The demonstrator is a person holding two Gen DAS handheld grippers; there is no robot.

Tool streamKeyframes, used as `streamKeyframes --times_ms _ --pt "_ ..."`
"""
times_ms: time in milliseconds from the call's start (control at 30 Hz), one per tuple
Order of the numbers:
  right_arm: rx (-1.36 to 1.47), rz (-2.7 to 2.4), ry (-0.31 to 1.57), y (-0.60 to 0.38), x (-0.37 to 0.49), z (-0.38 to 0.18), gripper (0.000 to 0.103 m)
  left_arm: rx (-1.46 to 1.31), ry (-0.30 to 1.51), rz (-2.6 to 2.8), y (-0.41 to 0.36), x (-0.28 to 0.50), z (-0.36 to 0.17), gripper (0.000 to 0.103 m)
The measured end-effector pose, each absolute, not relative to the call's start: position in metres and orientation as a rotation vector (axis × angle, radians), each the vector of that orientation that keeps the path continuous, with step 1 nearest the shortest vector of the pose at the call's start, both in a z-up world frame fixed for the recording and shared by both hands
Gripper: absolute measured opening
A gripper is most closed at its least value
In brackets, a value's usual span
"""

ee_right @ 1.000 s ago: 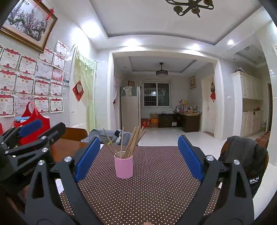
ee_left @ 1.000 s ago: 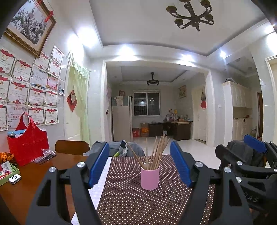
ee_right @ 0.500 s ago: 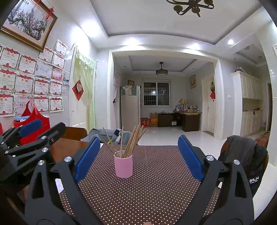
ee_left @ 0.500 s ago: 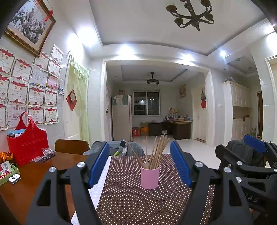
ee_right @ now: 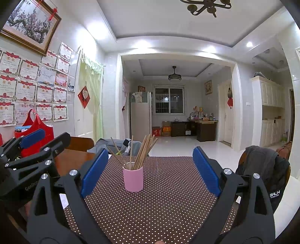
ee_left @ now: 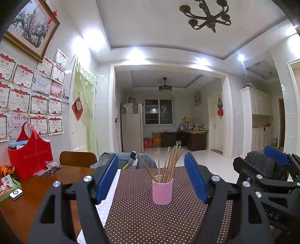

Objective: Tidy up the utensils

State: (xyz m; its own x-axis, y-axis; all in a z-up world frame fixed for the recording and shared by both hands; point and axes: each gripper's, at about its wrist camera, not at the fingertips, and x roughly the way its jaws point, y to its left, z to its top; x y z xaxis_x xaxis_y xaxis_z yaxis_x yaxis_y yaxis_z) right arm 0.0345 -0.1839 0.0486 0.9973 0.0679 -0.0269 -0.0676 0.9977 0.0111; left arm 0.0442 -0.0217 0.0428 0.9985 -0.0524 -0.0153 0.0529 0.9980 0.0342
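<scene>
Two hand-held grippers, left hand-held gripper [ee_left: 151,180] and right hand-held gripper [ee_right: 150,172], are held apart and empty; upright chopsticks [ee_left: 168,165] in the pink cup [ee_left: 162,191] are centred ahead of the left.

a framed painting [ee_left: 31,28] is hanging high on the left wall above rows of certificates [ee_left: 28,101]. a dark chandelier [ee_left: 206,15] is hanging from the white ceiling, and ceiling spotlights are glowing bright. a pale green curtain [ee_left: 84,112] is hanging beside a wide opening into a back room, where a barred window [ee_left: 159,113] is showing dark, a ceiling fan light [ee_left: 165,88] is hanging, and a white fridge [ee_left: 131,129] is standing. white cabinets [ee_left: 260,120] are lining the right wall, and the floor is shining white.
</scene>
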Motion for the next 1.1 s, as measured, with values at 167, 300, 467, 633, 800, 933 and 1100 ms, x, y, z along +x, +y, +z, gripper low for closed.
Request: streamKeyframes --times_ms 167,300,467,633,800,933,1100 --pt "0.011 0.067 0.028 -0.1838 0.0348 0.0485 0.09 0.035 0.017 -0.053 -0.0219 0.0446 0.0422 0.072" --pt "0.012 0.068 0.029 -0.184 0.0356 0.0484 0.09 0.036 0.016 -0.053 -0.0214 0.0444 0.0424 0.072" --pt "0.012 0.068 0.029 -0.1836 0.0354 0.0484 0.09 0.035 0.016 -0.054 -0.022 0.0447 0.0418 0.072" --pt "0.013 0.068 0.03 -0.1831 0.0354 0.0485 0.09 0.036 0.016 -0.053 -0.0208 0.0445 0.0421 0.072" --pt "0.012 0.066 0.029 -0.1829 0.0352 0.0487 0.09 0.035 0.016 -0.055 -0.0206 0.0445 0.0419 0.072" --pt "0.014 0.067 0.031 -0.1827 0.0354 0.0489 0.09 0.038 0.016 -0.053 -0.0204 0.0447 0.042 0.072" --pt "0.014 0.067 0.032 -0.1831 0.0356 0.0473 0.09 0.038 0.018 -0.054 -0.0196 0.0449 0.0427 0.072"
